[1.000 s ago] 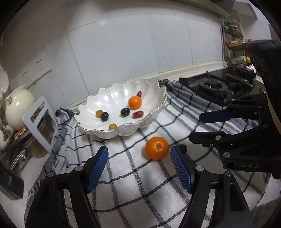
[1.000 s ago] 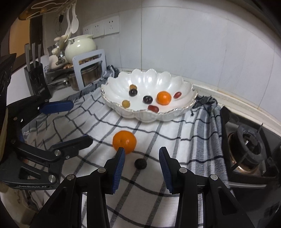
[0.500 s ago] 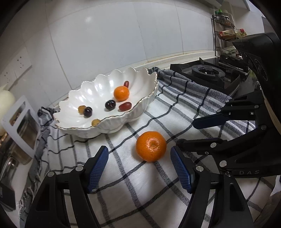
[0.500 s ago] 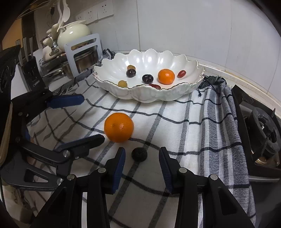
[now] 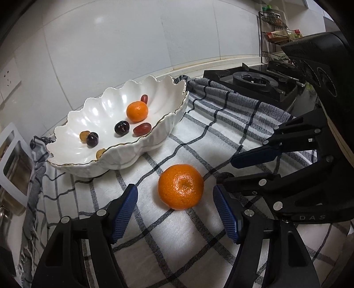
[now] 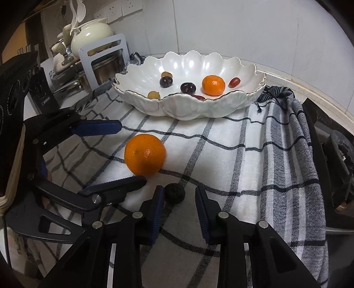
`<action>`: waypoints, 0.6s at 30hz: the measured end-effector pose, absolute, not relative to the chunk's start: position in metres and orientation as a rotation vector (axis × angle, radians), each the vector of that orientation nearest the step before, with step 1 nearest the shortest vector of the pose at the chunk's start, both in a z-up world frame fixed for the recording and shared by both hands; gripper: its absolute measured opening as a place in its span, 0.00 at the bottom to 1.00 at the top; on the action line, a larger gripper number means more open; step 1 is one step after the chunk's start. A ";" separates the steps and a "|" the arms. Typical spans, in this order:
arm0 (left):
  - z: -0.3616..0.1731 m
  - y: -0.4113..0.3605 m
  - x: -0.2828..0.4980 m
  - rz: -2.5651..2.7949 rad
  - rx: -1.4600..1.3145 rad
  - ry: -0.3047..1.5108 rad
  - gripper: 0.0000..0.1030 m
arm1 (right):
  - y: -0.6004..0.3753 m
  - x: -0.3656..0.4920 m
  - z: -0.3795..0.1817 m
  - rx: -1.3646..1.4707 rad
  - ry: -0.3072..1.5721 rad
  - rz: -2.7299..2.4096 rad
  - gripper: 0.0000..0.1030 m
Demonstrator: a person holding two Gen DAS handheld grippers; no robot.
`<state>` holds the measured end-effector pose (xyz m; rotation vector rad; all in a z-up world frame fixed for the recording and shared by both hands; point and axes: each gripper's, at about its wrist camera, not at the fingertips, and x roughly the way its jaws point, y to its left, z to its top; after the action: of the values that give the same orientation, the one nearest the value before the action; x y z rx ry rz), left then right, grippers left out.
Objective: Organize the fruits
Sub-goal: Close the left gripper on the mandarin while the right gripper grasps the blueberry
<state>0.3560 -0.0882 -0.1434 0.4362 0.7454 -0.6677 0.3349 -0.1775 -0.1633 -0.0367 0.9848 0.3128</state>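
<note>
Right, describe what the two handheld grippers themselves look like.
Both are alike. The left gripper and the right gripper are matte black plastic linkage frames with triangular cut-outs and round silver pivot screws. Each finger ends in a flat, ribbed dark-blue pad. The right gripper's frame carries the pale letters "DAS", seen from the left wrist. No cables, sleeves or hands show.

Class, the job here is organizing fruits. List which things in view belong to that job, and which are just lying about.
Belong to the job:
- mandarin on the cloth
- small dark fruit
- white scalloped bowl with fruit already in it
- left gripper, right gripper

Just lying about:
- gas burner
- cream teapot
- wall sockets
- spice rack
</note>
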 end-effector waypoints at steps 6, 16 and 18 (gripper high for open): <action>-0.146 -0.090 0.360 -0.706 0.420 0.766 0.60 | -0.179 0.342 -0.166 -0.014 1.001 0.356 0.26; -0.149 -0.095 0.363 -0.697 0.415 0.780 0.44 | -0.179 0.344 -0.170 0.010 1.018 0.369 0.18; -0.149 -0.092 0.364 -0.687 0.383 0.796 0.43 | -0.177 0.341 -0.169 -0.004 1.005 0.361 0.18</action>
<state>0.3645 -0.0919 -0.1489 0.3834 0.7962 -0.6872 0.3413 -0.1767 -0.1687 -0.0043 1.0046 0.3610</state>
